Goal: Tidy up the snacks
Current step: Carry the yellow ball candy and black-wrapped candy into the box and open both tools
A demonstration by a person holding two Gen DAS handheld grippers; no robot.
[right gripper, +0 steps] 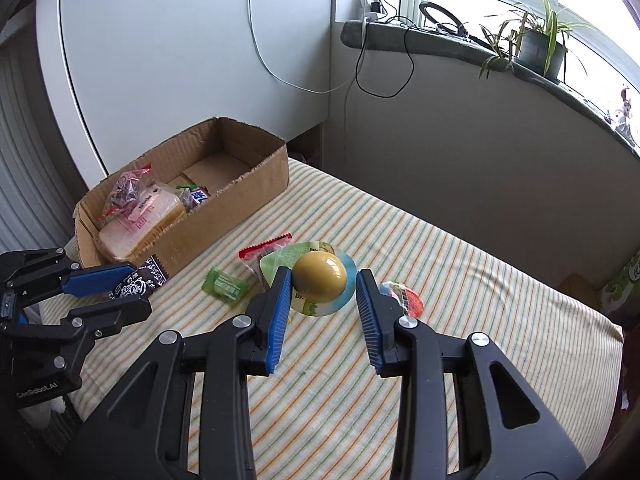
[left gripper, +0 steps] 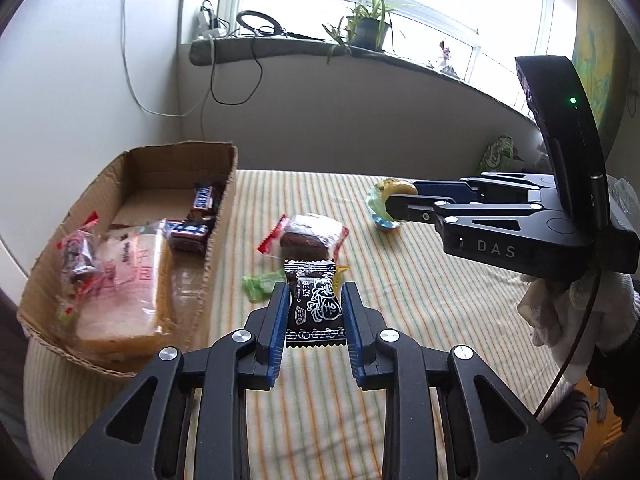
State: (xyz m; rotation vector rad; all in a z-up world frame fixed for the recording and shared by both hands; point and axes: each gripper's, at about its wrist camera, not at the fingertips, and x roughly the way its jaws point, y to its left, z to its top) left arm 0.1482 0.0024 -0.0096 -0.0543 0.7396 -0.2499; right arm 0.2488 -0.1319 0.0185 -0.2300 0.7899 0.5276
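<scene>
My left gripper (left gripper: 314,294) is shut on a black candy packet (left gripper: 315,304) and holds it above the striped cloth, right of the cardboard box (left gripper: 218,216); both also show in the right wrist view, the gripper (right gripper: 134,286) and the packet (right gripper: 140,280). My right gripper (right gripper: 323,285) holds a yellow jelly cup (right gripper: 319,278) by its foil rim; the jaws stand wide around it. In the left wrist view the right gripper (left gripper: 394,196) carries the cup (left gripper: 384,204) above the cloth. The box (right gripper: 240,196) holds bread, Snickers bars and a candy bag.
On the cloth lie a brown cake in a clear wrapper (left gripper: 312,236), a green candy (left gripper: 260,286), also in the right wrist view (right gripper: 224,286), and another jelly cup (right gripper: 404,298). A window sill with a potted plant (left gripper: 366,28) runs behind.
</scene>
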